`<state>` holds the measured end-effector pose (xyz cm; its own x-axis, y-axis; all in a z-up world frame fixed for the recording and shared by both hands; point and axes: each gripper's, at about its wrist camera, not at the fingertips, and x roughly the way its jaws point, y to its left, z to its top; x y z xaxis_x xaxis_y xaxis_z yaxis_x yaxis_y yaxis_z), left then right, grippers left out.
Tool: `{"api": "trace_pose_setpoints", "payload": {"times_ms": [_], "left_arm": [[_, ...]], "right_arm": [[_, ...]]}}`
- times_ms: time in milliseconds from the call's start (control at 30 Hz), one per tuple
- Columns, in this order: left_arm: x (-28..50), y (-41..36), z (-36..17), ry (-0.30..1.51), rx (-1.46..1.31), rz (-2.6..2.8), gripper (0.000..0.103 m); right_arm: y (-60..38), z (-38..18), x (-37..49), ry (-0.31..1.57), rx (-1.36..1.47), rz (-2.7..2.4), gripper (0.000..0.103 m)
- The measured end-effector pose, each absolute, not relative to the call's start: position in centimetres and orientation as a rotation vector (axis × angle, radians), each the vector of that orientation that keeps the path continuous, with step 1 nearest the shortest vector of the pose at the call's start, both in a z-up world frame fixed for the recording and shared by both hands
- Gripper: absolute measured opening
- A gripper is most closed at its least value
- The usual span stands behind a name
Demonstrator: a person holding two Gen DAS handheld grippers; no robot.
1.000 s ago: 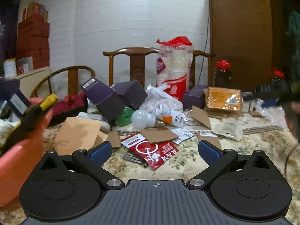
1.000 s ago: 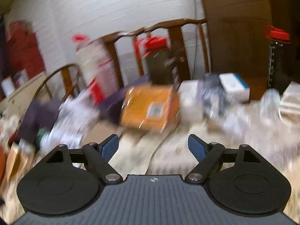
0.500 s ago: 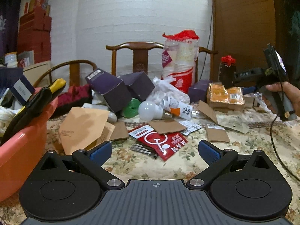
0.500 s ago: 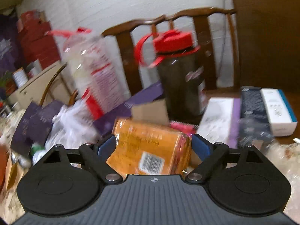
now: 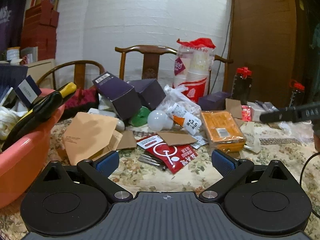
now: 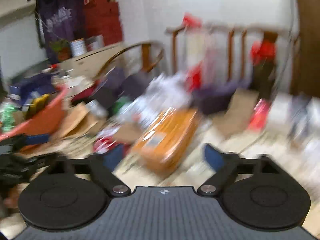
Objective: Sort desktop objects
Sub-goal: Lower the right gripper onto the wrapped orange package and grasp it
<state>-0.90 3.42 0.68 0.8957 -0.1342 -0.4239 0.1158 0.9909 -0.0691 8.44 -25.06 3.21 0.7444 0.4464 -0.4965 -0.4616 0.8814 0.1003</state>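
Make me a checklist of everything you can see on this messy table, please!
Surface: table covered with a floral cloth.
Job's things: orange packet lying flat; white bulb on its side; red card packet flat near the front; tan envelope; purple boxes tipped over.
Clutter: pink tub at the left edge, already full; bag of paper cups upright at the back; two dark jars with red lids.
Grippers: left gripper open, holding nothing; right gripper open, its view blurred by motion.
Cables: a black cable at the right edge.
Surroundings: wooden chairs, white brick wall, brown cabinet.
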Motion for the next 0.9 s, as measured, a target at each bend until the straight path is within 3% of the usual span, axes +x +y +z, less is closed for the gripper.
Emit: {"api": "trace_pose_setpoints", "payload": {"times_ms": [333, 600, 700, 900], "left_arm": [[-0.5, 4.8, 0.9, 0.442, -0.08, -0.053, 0.103], [-0.4, 5.5, 0.8, 0.449, -0.111, -0.041, 0.103], [-0.3, 5.8, 0.9, 0.451, -0.12, -0.037, 0.103], [-0.4, 5.9, 1.1, 0.453, -0.136, -0.054, 0.103]], "right_arm": [[-18.4, -0.3, 13.6, 0.736, -0.005, 0.313, 0.101], [-12.7, -1.5, 14.6, 0.742, -0.142, 0.151, 0.101], [-12.6, -2.1, 14.2, 0.737, -0.185, 0.12, 0.089], [-17.4, -0.8, 8.2, 0.709, 0.029, 0.244, 0.087]]}}
